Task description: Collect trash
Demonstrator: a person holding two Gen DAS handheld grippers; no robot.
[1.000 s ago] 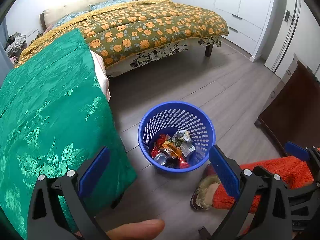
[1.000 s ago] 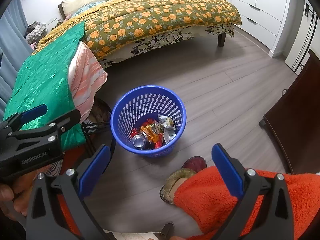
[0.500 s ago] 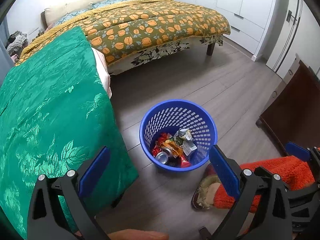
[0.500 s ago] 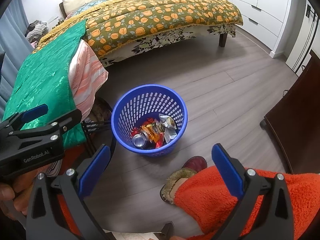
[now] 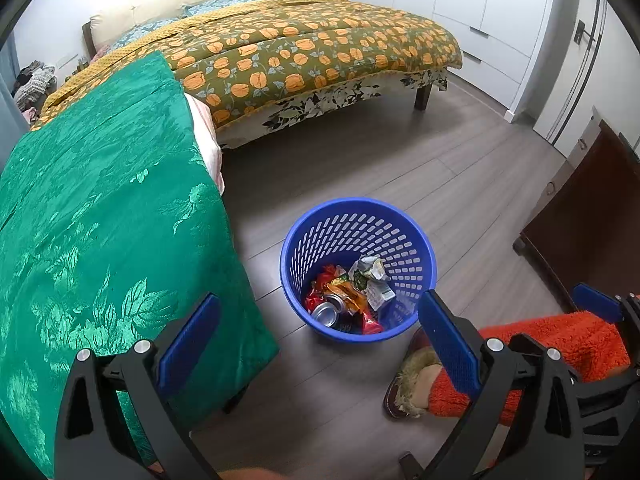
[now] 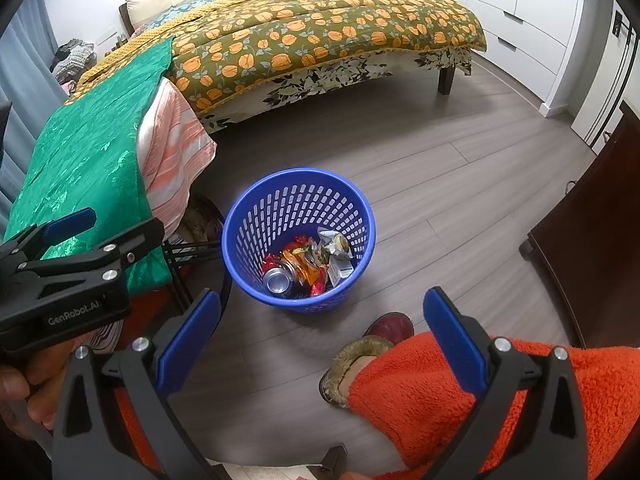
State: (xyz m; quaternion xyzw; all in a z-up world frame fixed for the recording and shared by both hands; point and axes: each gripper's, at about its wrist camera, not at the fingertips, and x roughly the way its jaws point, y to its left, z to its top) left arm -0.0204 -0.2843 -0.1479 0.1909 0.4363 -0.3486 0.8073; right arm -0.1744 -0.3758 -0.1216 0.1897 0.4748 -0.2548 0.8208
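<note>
Little moved; left claw [image 5: 316, 340] drifted slightly. Both claws wide, empty; right claw [image 6: 320, 336] above basket [image 6: 248, 208].

Your left gripper [image 5: 318, 330] hangs wide open, empty, above the floor [image 5: 440, 176] — the blue basket [image 5: 424, 240] sits mid-frame holding a can [image 5: 326, 314] and wrappers [image 5: 370, 276], green cloth [image 5: 100, 220] at left.
</note>
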